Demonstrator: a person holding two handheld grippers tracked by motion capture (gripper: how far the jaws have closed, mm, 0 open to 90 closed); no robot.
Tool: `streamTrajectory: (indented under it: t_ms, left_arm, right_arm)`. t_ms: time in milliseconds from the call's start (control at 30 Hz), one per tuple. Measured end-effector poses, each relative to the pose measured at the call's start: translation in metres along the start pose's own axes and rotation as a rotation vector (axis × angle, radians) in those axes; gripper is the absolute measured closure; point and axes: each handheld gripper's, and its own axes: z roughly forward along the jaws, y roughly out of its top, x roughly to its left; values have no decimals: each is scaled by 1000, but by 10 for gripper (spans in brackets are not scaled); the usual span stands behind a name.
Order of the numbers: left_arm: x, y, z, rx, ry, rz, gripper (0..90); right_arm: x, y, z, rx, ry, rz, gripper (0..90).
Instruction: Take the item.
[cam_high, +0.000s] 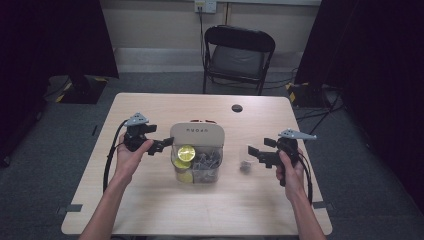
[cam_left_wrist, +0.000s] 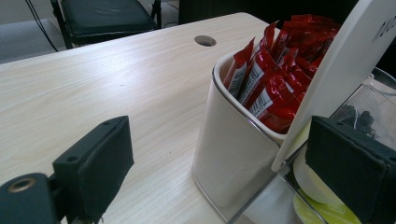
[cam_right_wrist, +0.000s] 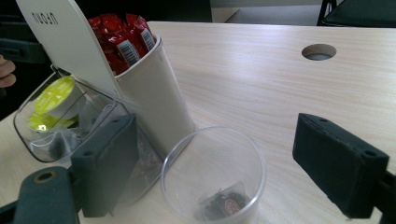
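On pale wood table (cam_right_wrist: 261, 70), clear cup (cam_right_wrist: 212, 175) holding dark packet (cam_right_wrist: 222, 203), between right gripper's (cam_right_wrist: 233, 163) parted jaws.

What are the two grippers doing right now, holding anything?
Left gripper: open, one jaw at the organizer, gripping nothing.
Right gripper: open around the clear cup, not gripping.

The white lid (cam_right_wrist: 70, 44) bears small grey lettering, too small to read surely.

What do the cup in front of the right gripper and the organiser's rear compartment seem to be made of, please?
The cup looks like clear plastic or possibly glass: the table and a dark packet show through its wall. The rear compartment seems to be glossy cream plastic or ceramic; it is opaque, with soft highlights.
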Motion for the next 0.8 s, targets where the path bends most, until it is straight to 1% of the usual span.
streamTrajectory:
  t_ms: [33,100,133,167,233,267,300,467,500,533,600,633,700,800]
  left_arm:
    - [0,0,0,0,1,0,74]
    - [0,0,0,0,2,0,74]
    - [0,0,0,0,1,-2,74]
    - [0,0,0,-3,0,-2,74]
    - [-1,0,0,-2,1,-1,76]
    - [-1,0,0,-2,1,-1,77]
    - [-1,0,0,-1,1,1,78]
    - [-1,0,0,-1,2,-4,77]
    - [-1,0,0,-2,5,0,78]
    - [-1,0,0,-2,4,0,80]
    - [-1,0,0,-3,2,-5,80]
    - [-1,0,0,-4,1,-8,80]
    - [-1,0,0,-4,4,-3,80]
    - [-1,0,0,-5,4,-7,80]
  right_arm:
    - [1,-1,-3,-2,-31,-16,145]
    - [1,-1,-4,-2,-35,-22,145]
    - [2,-2,-6,-1,-43,-27,145]
    - [2,-3,-10,-3,-63,-34,145]
    - [3,-6,-12,2,-74,-34,145]
    - [3,-6,-12,2,-74,-34,145]
    - [5,-8,-15,3,-77,-44,145]
    - [6,-15,-18,20,-71,-46,146]
    - [5,-19,-20,39,-63,-46,146]
    - [5,-21,-21,49,-71,-51,146]
    - [5,-23,-22,53,-76,-51,146]
    - [5,-28,-24,69,-77,-50,146]
    - [5,-31,-24,74,-76,-53,146]
    - [5,-41,-25,104,-78,-55,146]
